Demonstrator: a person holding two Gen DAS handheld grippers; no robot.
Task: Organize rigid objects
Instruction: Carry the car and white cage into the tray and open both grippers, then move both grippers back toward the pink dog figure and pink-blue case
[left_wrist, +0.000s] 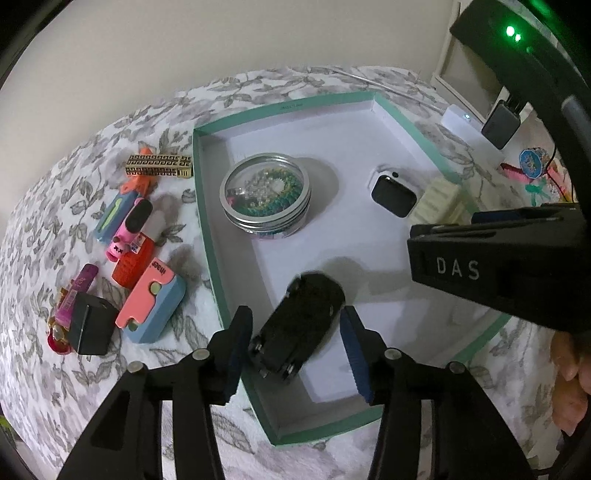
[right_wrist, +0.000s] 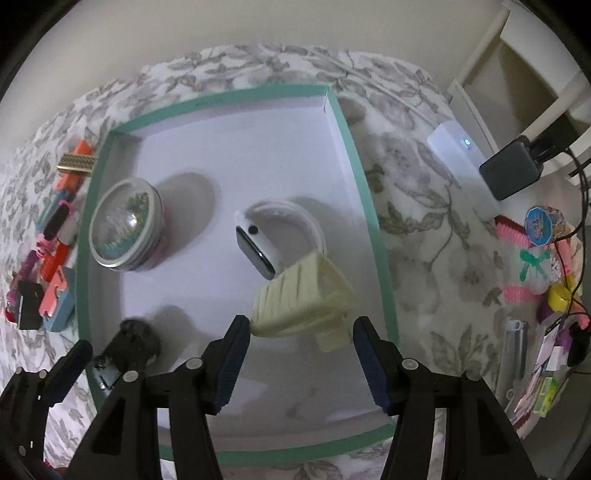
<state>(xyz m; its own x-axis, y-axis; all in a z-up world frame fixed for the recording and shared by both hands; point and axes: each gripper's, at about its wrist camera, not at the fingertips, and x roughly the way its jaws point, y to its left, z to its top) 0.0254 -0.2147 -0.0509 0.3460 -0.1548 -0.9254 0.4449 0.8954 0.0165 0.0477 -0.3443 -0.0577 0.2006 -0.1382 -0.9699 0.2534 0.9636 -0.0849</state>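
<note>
Teal-rimmed box (left_wrist: 207, 206) on a grey leaf-patterned cloth (left_wrist: 92, 147).

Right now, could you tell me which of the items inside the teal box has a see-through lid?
The round metal tin, by the box's left wall; beads show through its clear top. The smartwatch, cream clip and black toy car have no lid.

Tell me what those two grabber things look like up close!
Both are black plastic. The left gripper and right gripper each have two angular arms with round silver pins, tipped with ribbed dark-blue pads. Seen from the left camera, the right tool's body carries white letters "DAS" and a glowing green light.
</note>
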